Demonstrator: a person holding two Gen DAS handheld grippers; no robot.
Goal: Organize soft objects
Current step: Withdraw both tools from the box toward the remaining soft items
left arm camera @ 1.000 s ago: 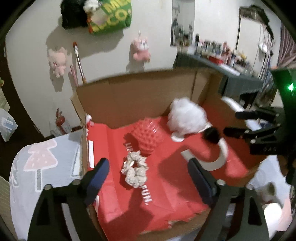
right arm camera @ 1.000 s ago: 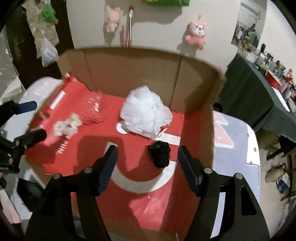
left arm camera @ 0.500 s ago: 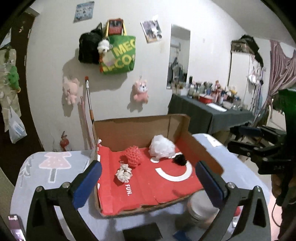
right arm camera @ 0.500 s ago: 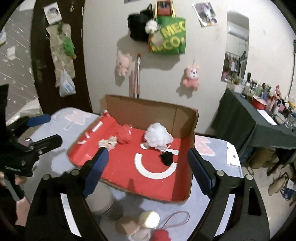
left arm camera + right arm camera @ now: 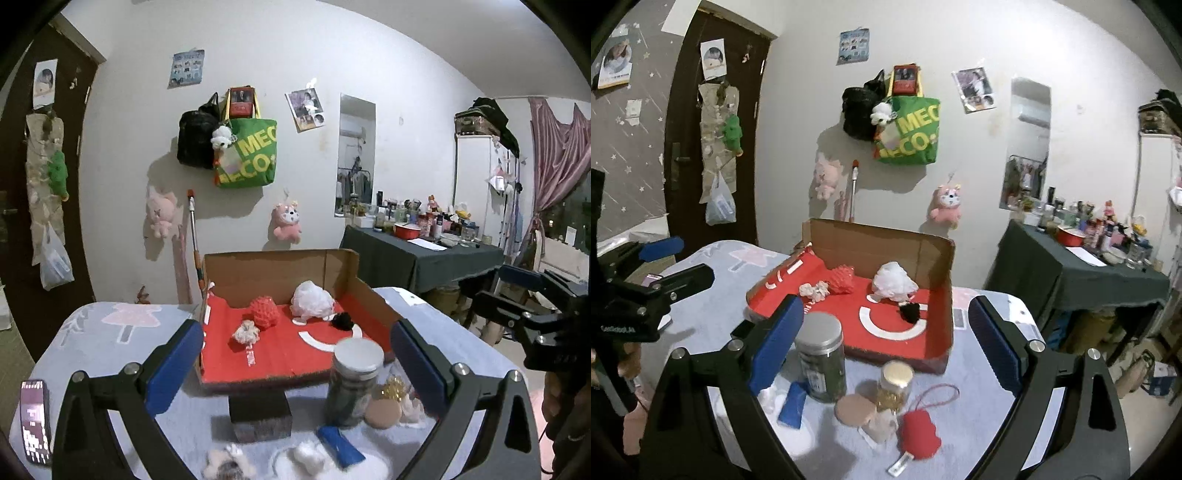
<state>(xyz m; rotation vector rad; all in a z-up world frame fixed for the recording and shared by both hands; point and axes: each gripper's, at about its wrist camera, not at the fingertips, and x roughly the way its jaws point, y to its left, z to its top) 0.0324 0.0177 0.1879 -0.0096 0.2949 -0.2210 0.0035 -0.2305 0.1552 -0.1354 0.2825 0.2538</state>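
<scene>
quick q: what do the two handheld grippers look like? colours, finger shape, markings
Both match: left gripper and right gripper have black angular frames with silver screw heads and flat blue rectangular finger pads. Faint white lettering, unreadable, marks the left body in the right view.

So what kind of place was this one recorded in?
Most likely a lived-in bedroom or small flat: plush toys and a green tote bag hang on the wall, and a side table is crowded with bottles and cosmetics.

Box (image 5: 373,295) interior red with white markings. Contents: red ball (image 5: 264,313), white puff (image 5: 310,303), black pompom (image 5: 342,320), cream scrunchie (image 5: 246,332).
</scene>
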